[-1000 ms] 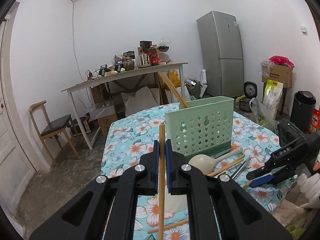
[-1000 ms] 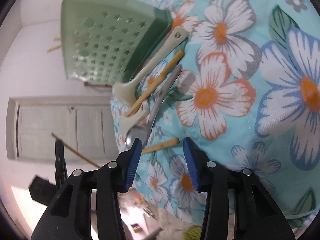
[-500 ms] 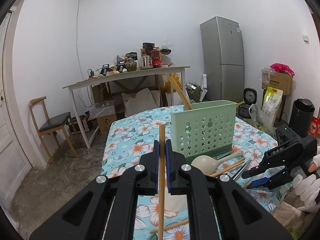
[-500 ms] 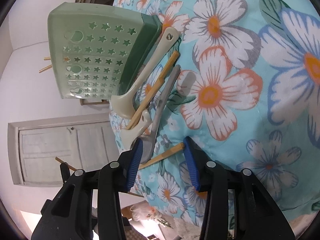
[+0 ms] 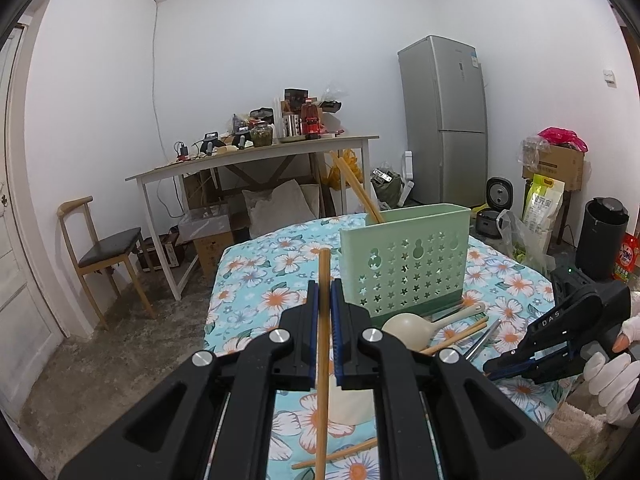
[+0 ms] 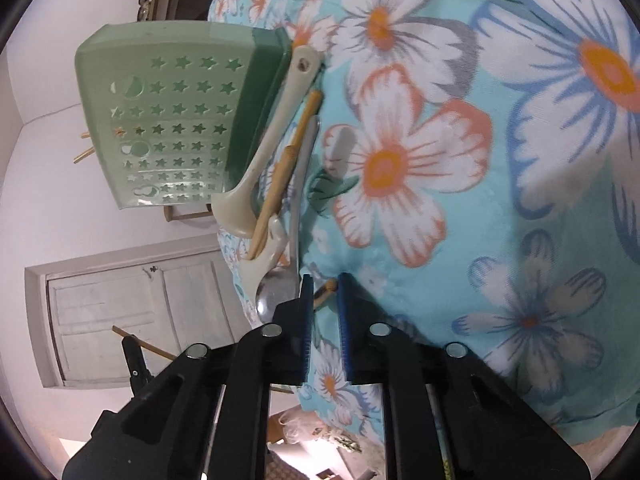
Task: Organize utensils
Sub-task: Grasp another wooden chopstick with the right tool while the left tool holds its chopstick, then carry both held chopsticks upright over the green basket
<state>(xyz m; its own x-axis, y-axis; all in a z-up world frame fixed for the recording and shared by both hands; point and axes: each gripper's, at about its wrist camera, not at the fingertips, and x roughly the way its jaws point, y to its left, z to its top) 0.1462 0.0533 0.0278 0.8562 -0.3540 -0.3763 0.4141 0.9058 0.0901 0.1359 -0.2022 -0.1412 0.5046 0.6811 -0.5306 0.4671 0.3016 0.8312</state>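
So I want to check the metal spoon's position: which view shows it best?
The right wrist view: the metal spoon shows nearly whole, bowl by the right gripper, beside the chopsticks. The left wrist view shows only a strip of its handle.

We note a cluttered side table (image 5: 256, 158) against the far wall. Left of it stands a wooden chair (image 5: 100, 248); right of it, a grey refrigerator (image 5: 444, 120). Beneath it sit boxes (image 5: 208, 232) and what appears to be a cushion (image 5: 276, 208).
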